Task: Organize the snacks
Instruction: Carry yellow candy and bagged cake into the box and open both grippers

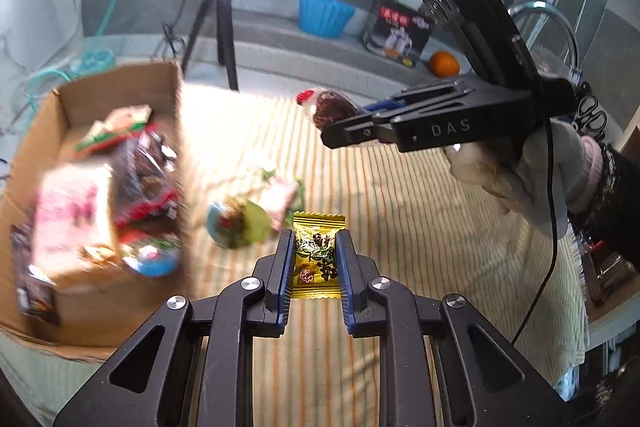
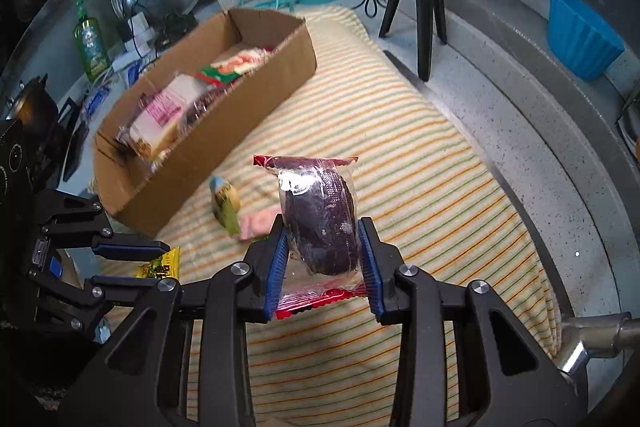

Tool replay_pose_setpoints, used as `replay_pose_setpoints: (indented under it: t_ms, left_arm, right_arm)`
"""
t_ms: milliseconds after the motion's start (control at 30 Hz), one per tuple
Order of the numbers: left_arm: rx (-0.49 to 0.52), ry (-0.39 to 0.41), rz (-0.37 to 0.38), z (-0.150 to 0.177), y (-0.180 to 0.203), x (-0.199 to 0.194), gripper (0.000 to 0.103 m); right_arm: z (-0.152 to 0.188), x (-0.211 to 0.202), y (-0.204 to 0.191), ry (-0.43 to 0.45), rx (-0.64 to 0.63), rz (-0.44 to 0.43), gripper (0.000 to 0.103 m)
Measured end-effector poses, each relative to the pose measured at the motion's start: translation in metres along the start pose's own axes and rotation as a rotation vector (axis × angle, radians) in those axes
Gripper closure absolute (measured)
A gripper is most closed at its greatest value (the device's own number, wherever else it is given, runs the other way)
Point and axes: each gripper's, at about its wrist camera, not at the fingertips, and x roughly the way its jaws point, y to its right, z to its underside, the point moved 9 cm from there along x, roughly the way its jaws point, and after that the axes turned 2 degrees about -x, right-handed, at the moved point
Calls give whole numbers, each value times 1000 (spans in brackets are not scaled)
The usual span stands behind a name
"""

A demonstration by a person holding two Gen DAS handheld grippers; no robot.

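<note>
You are clamping a yellow candy packet (image 1: 316,259) in your left gripper (image 1: 316,247) and a clear-wrapped dark cake (image 2: 322,223) in your right gripper (image 2: 324,247), both above the striped cloth (image 2: 420,167). Next, I judge, comes carrying them over to the cardboard box (image 2: 224,147) beyond.

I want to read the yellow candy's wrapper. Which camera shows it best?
The left wrist view: the yellow candy sits face-on, sharp, pinched between the left gripper's pads. The right wrist view shows only a corner of it, behind that gripper's finger.
</note>
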Motion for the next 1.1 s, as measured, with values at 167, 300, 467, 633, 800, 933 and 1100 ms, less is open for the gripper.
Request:
replay_pose_setpoints:
  t_ms: [167,300,467,633,800,933,1100]
  left_arm:
    - [-12,42,-26,-14,-24,-22,85]
    - [-21,59,-61,-19,-46,-38,85]
    - [-34,69,-103,-26,-68,-50,85]
    - [-44,79,-147,-30,-88,-62,85]
    - [-56,91,-177,-34,-105,-71,85]
    - [-66,92,-194,-35,-117,-73,85]
    - [-78,92,-198,-38,-127,-72,85]
  right_arm:
    - [-24,-15,-17,49,-2,-3,68]
    - [-47,-20,-34,81,-13,-10,68]
    - [-72,-18,-58,106,-29,-26,68]
    - [-92,-10,-77,115,-44,-31,68]
    - [-110,1,-90,108,-43,-5,68]
    - [-123,10,-101,102,-72,46,68]
    - [-133,17,-113,97,-84,52,67]
